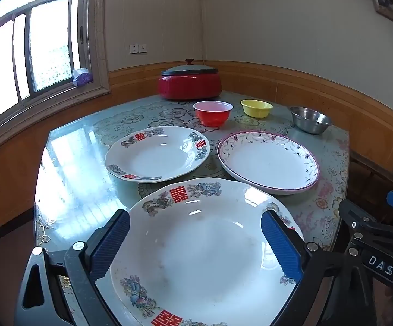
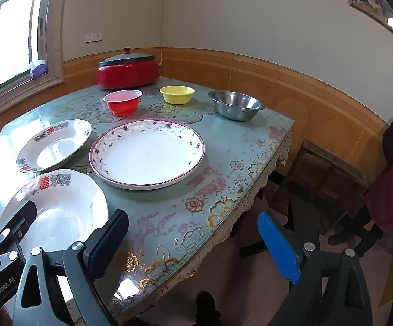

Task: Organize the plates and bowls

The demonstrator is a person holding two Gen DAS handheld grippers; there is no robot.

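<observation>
Three plates lie on the table. A near dragon-pattern plate (image 1: 204,255) lies under my open left gripper (image 1: 195,241), whose blue pads stand over its two sides. A second dragon-pattern plate (image 1: 157,153) lies behind it, and a floral-rimmed plate (image 1: 268,160) to its right. A red bowl (image 1: 212,112), a yellow bowl (image 1: 256,107) and a steel bowl (image 1: 310,119) stand in a row at the back. My right gripper (image 2: 193,244) is open and empty over the table's front right edge; the floral plate (image 2: 147,153) lies ahead of it.
A red electric pot (image 1: 189,81) with a grey lid stands at the table's far edge by the wall. The table (image 2: 223,190) has a glossy floral cover. A wooden stool (image 2: 318,171) and a chair with dark clothing (image 2: 392,179) stand right of the table.
</observation>
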